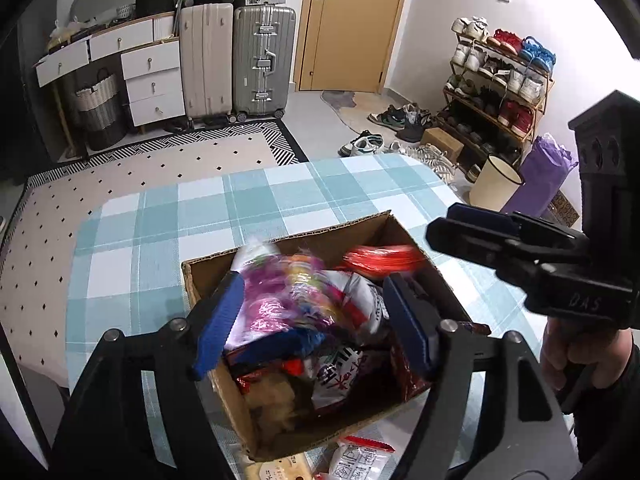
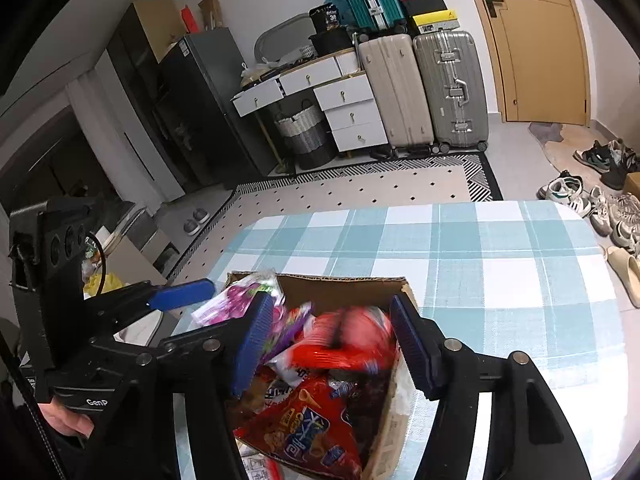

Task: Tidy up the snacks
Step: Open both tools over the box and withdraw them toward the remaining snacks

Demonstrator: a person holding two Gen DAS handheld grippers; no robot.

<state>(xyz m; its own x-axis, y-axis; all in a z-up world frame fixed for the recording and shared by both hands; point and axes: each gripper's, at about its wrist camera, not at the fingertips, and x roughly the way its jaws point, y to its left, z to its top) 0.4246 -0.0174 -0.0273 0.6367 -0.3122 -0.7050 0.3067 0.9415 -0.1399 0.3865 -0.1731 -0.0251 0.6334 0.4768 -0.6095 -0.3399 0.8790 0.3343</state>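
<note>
Snacks [image 1: 304,308] are piled in an open cardboard box [image 1: 208,272] on the checked table [image 1: 280,196], so pretty full already. The left gripper [image 1: 312,320] hangs over the box, fingers apart, a blurry pink bag between them. Same for the right gripper [image 2: 332,344]: fingers apart around a blurred red bag [image 2: 344,344], not pinching it.

Both cameras ride on hand-held grippers and look forward and steeply down along their blue fingers, close above an open box [image 1: 224,364] of snacks at the table's [image 1: 280,196] near edge. The left view faces the far right corner, toward the door [image 1: 348,24] and shoe rack [image 1: 500,88]. The right view faces the far left corner, toward the fridge [image 2: 200,104]. Both share the box [image 2: 340,284], table [image 2: 480,260], suitcases and door [image 2: 532,40], and each shows the other gripper at its edge.
</note>
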